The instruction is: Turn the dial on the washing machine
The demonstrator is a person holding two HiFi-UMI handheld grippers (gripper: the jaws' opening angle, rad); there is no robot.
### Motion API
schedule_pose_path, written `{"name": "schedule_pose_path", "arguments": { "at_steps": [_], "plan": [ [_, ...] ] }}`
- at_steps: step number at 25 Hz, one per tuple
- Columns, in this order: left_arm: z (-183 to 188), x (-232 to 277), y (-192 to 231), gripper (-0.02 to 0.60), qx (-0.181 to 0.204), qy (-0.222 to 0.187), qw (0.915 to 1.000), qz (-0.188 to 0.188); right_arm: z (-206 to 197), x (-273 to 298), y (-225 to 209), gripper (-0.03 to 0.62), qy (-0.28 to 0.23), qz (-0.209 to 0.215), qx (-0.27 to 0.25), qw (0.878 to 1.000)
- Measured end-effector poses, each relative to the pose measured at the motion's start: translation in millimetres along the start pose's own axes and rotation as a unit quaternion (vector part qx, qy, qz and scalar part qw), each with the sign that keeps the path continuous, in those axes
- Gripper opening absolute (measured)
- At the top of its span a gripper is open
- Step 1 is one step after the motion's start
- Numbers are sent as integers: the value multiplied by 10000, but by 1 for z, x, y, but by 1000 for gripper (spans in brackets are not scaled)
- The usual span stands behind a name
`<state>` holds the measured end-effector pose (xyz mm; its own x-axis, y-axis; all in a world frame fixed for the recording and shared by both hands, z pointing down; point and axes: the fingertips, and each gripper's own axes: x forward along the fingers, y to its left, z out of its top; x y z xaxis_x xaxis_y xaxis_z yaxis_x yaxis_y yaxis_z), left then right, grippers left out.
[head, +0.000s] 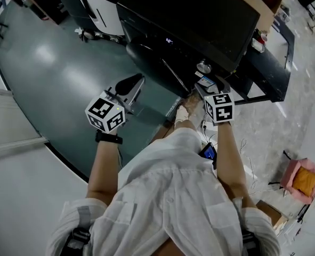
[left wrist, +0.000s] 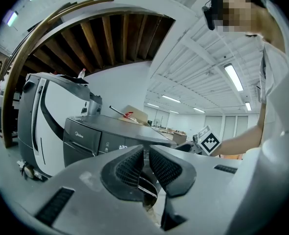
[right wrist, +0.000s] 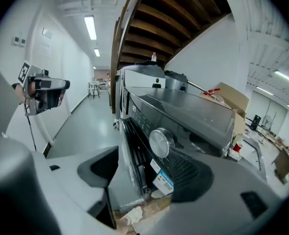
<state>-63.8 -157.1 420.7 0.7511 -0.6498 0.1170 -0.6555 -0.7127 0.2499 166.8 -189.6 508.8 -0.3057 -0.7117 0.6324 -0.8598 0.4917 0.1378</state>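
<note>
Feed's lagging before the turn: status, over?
Right gripper open, close to the dial, not gripping. Left gripper shut, empty, off to the side. Nothing blocking the dial.

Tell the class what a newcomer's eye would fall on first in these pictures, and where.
The big dark grey washing machine fills the top of the head view, its round silver dial on the front panel. The right gripper is open just short of that dial. The left gripper is shut and empty, held off to the left over the grey-green floor.
</note>
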Motion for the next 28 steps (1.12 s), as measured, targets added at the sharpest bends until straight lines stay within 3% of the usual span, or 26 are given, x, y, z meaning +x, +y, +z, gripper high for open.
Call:
{"name": "schedule_pose_path", "arguments": {
  "at_steps": [6,21,28],
  "plan": [
    [17,-27,4,29,90,-181,9996,218,12,-45,3,262,-475,-89,196,9986],
    [57,-112,-11,29,476,-536,9957,591,26,-171,28,2,-1692,-451,456,9835],
    [59,-160,-12,29,478,-658,9919,972,14,-204,32,0,-1781,-681,468,9805]
  ]
}}
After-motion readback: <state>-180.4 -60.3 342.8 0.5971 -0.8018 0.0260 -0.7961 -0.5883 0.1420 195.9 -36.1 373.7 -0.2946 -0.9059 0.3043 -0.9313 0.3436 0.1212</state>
